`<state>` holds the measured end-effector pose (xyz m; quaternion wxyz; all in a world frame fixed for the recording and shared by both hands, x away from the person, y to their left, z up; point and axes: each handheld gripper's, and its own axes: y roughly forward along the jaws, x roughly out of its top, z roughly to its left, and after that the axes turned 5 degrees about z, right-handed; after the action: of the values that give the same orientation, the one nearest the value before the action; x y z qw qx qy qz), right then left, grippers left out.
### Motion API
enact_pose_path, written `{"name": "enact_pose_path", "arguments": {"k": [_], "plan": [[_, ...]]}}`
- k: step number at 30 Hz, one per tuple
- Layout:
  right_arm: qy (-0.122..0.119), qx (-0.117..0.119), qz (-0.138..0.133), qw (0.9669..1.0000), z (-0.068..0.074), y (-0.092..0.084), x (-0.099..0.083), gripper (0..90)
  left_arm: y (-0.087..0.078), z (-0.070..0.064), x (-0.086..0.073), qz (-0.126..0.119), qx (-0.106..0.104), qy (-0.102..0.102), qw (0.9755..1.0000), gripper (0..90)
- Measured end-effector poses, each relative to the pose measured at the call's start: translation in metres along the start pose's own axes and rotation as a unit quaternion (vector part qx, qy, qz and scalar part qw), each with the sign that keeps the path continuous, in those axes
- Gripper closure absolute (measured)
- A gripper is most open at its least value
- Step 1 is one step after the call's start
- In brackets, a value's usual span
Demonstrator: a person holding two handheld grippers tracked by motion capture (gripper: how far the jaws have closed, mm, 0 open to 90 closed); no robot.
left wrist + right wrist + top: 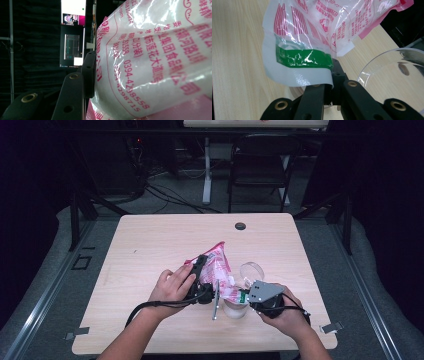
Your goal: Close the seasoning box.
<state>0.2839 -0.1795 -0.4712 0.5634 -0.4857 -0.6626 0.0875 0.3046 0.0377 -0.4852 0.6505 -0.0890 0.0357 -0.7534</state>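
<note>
A pink-and-white printed plastic bag [216, 265] is held tilted above the table between both grippers. My left gripper [206, 271] is closed around the bag's full body, and one black finger [88, 72] presses on its side [155, 62]. The other finger is hidden behind the bag. My right gripper [331, 81] is shut on the bag's lower edge, just under a green stripe [303, 58]. In the high view the right gripper [242, 296] sits at the bag's low end, over a white cup [235, 310].
A clear round plastic container [251, 271] [387, 72] lies just behind the right gripper. The wooden table [150, 245] has a dark cable hole [240, 226] near its far edge. A chair [260, 165] and a desk leg stand beyond the table.
</note>
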Motion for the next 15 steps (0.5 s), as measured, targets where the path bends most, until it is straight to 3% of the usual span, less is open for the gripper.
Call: {"name": "enact_pose_path", "arguments": {"k": [15], "plan": [[-0.001, 0.001, 0.005, 1.0000, 0.0006, 0.0022, -0.0006, 90.0, -0.0005, 0.0002, -0.0010, 0.005, -0.006, 0.003, 1.0000, 60.8]]}}
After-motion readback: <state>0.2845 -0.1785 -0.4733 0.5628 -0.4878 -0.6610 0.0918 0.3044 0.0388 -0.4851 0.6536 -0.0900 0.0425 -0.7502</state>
